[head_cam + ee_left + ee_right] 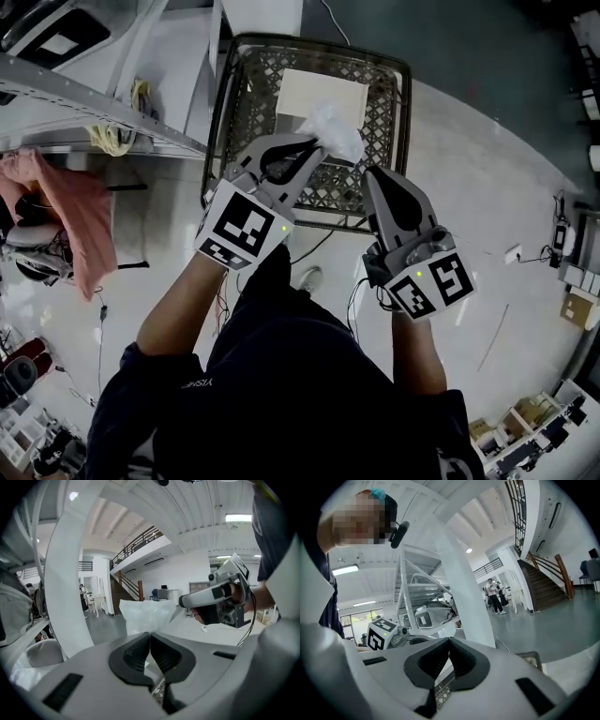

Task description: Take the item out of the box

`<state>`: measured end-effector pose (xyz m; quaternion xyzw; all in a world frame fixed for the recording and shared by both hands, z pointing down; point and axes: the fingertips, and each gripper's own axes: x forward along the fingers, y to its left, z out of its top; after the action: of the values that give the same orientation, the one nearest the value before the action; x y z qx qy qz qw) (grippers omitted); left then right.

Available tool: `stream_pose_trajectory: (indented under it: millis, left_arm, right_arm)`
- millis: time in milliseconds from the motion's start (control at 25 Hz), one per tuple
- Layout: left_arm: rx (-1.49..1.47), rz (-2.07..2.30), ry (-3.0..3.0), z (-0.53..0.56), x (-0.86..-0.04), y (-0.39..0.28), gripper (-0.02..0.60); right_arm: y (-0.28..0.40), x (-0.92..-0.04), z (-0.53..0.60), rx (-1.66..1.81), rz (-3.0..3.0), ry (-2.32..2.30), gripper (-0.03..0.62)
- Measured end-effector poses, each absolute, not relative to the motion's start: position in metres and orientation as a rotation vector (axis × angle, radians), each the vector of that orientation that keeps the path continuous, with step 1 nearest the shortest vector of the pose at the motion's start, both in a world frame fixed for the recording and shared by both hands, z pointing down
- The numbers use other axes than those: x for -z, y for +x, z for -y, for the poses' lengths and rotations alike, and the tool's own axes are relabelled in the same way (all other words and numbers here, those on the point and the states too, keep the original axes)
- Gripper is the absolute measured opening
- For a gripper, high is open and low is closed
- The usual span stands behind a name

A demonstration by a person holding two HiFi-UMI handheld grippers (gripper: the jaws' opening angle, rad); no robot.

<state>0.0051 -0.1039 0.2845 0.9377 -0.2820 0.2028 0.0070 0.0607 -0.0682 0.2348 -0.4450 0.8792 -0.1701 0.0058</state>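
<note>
The left gripper [312, 142] is held above the mesh box [231, 112], which stands on the pale floor [478, 178]; its fingers are pressed together on the edge of a white plastic bag [334, 129], crumpled and translucent, which sticks out past the tips and hangs over the box's near half, clear of the mesh; in the left gripper view the same bag [145, 613] stands up just beyond the dark pads of the left gripper [150, 635], whose fingers meet with only the thin film between them; a flat beige sheet [321, 96] lies on the bottom of the box, toward its far side; the right gripper [376, 174] is held just beside the left one, over the box's near right corner, apart from the bag; in its own view the right gripper [449, 641] shows its fingers closed against each other with nothing between them; from the left gripper view it [183, 603] appears side-on to the right of the bag, held in the person's hand; a metal shelf rack [89, 103] and a pink cloth [73, 214] are at the left, well apart from the box.
</note>
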Motion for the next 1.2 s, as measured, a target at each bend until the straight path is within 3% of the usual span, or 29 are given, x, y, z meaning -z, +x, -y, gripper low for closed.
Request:
stream_pose_trajectory:
  millis: [520,1200]
  left_arm:
    - [-0.467,0.950,2.990,0.071,-0.233,0.004,0.014]
    - [-0.460,0.985,3.025,0.051,-0.215,0.009,0.014]
  right_arm:
    - [0.058,-0.189,0.040,0.380,-2.757,-1.353,0.023]
    - [0.062,-0.169,0.021,0.303,-2.758,-1.347,0.023]
